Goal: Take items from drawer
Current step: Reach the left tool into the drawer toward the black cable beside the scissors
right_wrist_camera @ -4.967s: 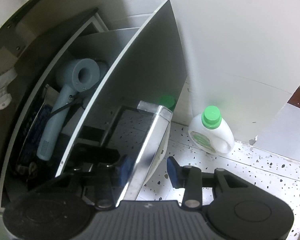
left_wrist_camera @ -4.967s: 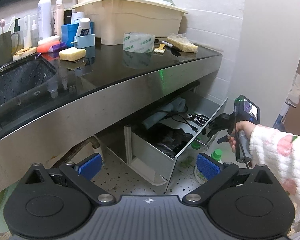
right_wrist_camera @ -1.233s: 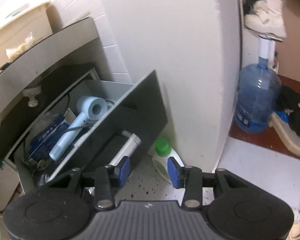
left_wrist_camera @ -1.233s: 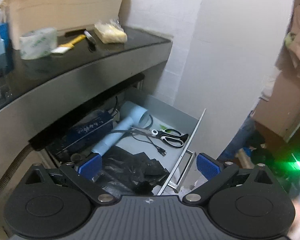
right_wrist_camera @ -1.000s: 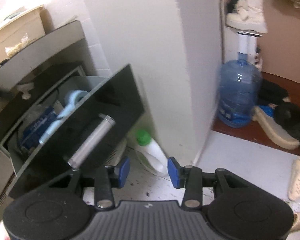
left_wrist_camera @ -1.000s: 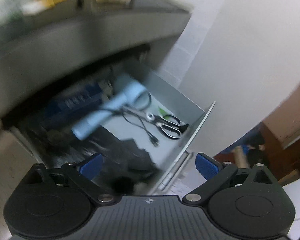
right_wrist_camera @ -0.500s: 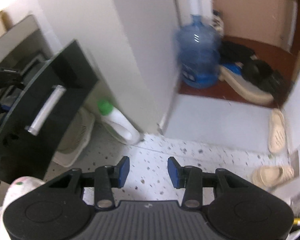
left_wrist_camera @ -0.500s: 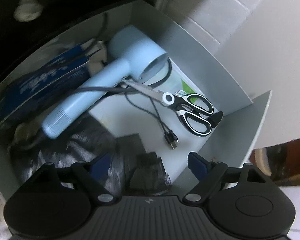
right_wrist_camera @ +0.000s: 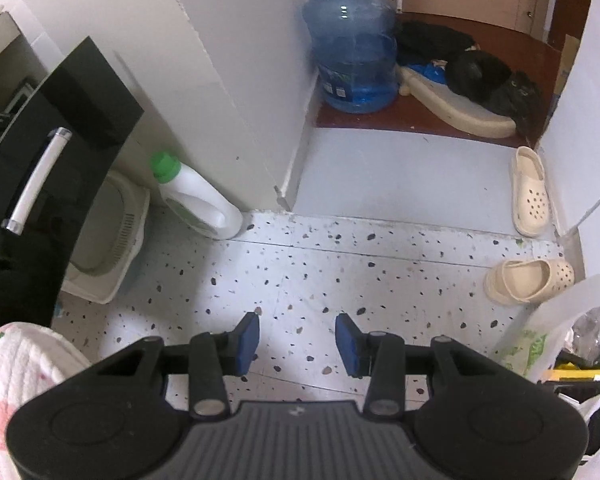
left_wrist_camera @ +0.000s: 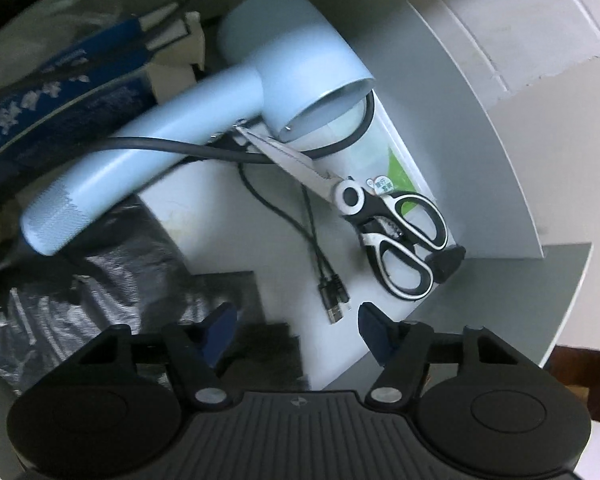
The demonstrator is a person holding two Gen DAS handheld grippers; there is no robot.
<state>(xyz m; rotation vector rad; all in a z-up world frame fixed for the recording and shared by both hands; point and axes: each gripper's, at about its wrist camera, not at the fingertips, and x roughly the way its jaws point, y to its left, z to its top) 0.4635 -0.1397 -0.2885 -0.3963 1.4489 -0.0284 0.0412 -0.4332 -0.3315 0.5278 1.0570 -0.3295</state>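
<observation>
Because the left hand-held gripper (left_wrist_camera: 295, 330) hangs over the open drawer (left_wrist_camera: 472, 148) with its jaws partly apart and nothing between them (they have just been narrowing), whatever it takes is likely to come up tangled. The kitchen scissors (left_wrist_camera: 384, 224) lie toward the right wall of the drawer, their blade tips tucked under the mouth of the pale blue hair dryer (left_wrist_camera: 203, 120), across its thick dark cord (left_wrist_camera: 187, 148). A thin cable (left_wrist_camera: 320, 264) with two plugs ends just ahead of the fingertips. If the scissors are lifted by the handles, the blades could snag the cord and drag the dryer. If the cable is pinched, it may slip out, being thin and loose. The crumpled black plastic bag (left_wrist_camera: 79, 312) on the left could be caught by the left finger (left_wrist_camera: 219, 330) on the way down.

The right hand-held gripper (right_wrist_camera: 296, 340) is narrow and empty, pointing at the speckled floor (right_wrist_camera: 340, 264) well away from the drawer contents. It sees only the dark drawer front and its handle (right_wrist_camera: 35, 184) at the left edge.

Hard to make out: the blue printed package (left_wrist_camera: 59, 96) is blurred and half shaded, what lies beneath the black bag is hidden, and the back left of the drawer is dark. A small dark object (left_wrist_camera: 446, 262) by the scissor handles cannot be identified
</observation>
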